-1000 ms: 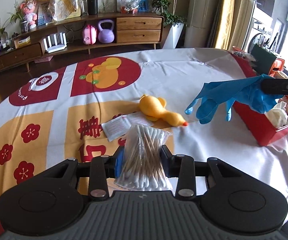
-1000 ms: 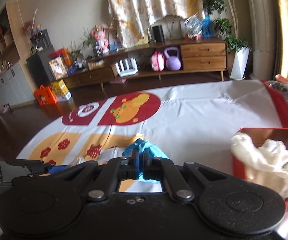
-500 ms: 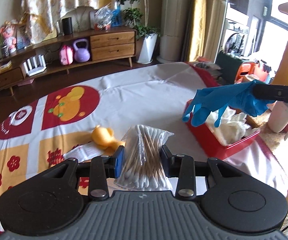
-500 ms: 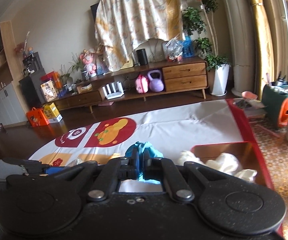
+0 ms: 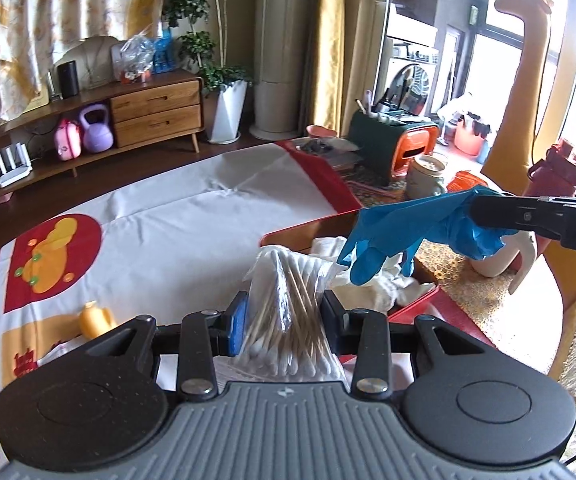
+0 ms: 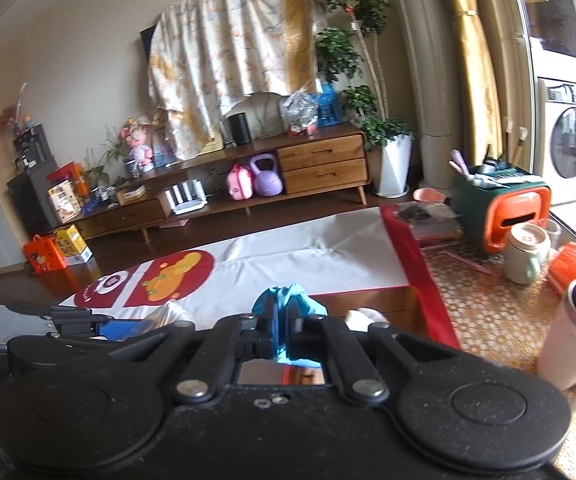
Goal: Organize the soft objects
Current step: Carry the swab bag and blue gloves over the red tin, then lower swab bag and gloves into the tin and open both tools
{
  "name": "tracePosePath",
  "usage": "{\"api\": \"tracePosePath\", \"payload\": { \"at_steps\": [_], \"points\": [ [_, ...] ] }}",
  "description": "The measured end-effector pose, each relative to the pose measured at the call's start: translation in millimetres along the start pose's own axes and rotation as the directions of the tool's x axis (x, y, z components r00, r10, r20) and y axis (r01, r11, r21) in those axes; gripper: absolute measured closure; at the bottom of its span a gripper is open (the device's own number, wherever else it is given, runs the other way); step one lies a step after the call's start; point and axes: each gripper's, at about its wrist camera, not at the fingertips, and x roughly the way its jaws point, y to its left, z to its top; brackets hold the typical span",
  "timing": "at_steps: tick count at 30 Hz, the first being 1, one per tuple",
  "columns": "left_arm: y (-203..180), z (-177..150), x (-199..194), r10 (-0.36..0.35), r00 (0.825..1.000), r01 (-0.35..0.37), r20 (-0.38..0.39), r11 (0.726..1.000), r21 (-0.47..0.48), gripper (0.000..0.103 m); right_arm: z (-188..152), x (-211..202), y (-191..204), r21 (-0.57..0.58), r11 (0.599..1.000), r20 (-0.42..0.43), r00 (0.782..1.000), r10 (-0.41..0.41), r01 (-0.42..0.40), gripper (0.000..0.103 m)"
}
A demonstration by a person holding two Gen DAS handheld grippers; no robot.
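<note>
We see both tongs built the same: black matte plastic, two round discs at the base corners, linkage bars pinned with silver screws. Left tongs (image 5: pixel 282 316) have a grey ribbed centre plate with a small logo and a blue pad (image 5: pixel 236 322) on the left finger. Right tongs (image 6: pixel 282 330) have a speckled black body and two small screws at centre. Seen from the left wrist camera, the right unit carries white lettering, partly cut off.
</note>
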Motion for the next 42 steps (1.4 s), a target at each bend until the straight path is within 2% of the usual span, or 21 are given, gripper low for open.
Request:
{"api": "tracePosePath", "payload": {
  "at_steps": [11,17,30,42],
  "points": [
    [-45.5,19.9,45.2,-0.068,0.997,0.070,-0.033,0.997,0.046,0.066,-8.0,10.5,-46.7,0.055,0.997,-0.029,0.998,-0.051,0.053,0.100],
    [-53.9,28.4,77.9,-0.101,0.992,0.102,-0.073,0.995,0.014,0.066,-17.0,32.3,-68.1,0.090,0.993,-0.068,0.995,-0.067,0.073,0.100],
    [-45.5,43.1,155.1,-0.074,0.990,0.068,-0.123,0.996,-0.052,0.066,-35.9,84.3,-92.9,0.114,0.989,-0.141,0.987,-0.076,0.093,0.100],
    [-39.6,45.1,206.1,-0.059,0.985,0.051,-0.160,0.997,-0.053,0.066,-45.4,122.8,-97.7,0.122,0.987,-0.188,0.979,-0.078,0.103,0.098]
  ]
}}
